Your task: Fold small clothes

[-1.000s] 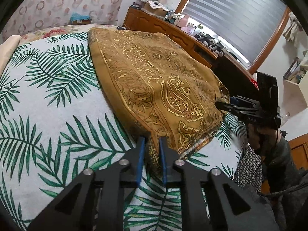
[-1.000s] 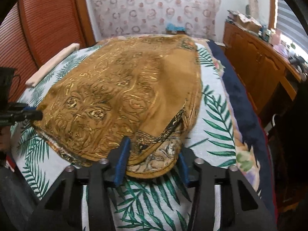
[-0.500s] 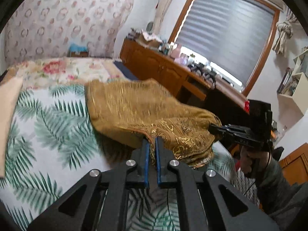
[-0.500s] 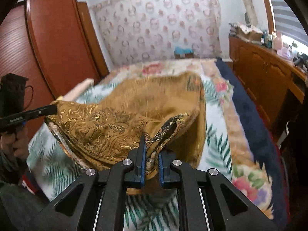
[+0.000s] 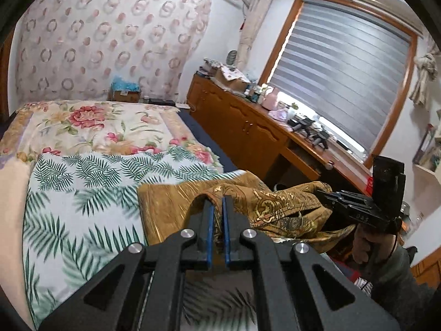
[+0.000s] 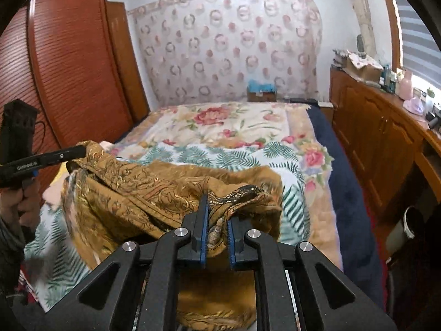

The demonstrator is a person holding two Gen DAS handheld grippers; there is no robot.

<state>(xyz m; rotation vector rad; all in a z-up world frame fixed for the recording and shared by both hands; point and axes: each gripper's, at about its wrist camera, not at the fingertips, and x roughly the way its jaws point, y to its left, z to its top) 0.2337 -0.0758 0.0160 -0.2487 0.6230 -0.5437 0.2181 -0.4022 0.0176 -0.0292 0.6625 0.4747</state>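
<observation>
A golden-brown patterned cloth [image 5: 171, 207] hangs bunched between my two grippers, lifted above the palm-leaf sheet [image 5: 69, 193]. The left gripper [image 5: 216, 215] is shut on one corner, with fabric pinched between its blue pads. At the right of the left wrist view, the right gripper [image 5: 325, 193] holds the other corner. In the right wrist view the right gripper [image 6: 217, 215] is shut on a thick fold of the cloth [image 6: 137, 187], which sags below it. The left gripper [image 6: 74, 151] shows at the left there, clamped on its corner.
The bed carries a floral blanket [image 6: 220, 121] toward the headboard and has a navy side edge [image 6: 344, 193]. A cluttered wooden dresser [image 5: 248, 127] runs along the right under the window blinds. A red-brown wardrobe [image 6: 69, 69] stands left. A small box [image 6: 261, 91] sits behind the bed.
The cloth lay flat on the bed one second ago. The right gripper closed on its edge, and both grippers have lifted the near edge up, so it now hangs bunched.
</observation>
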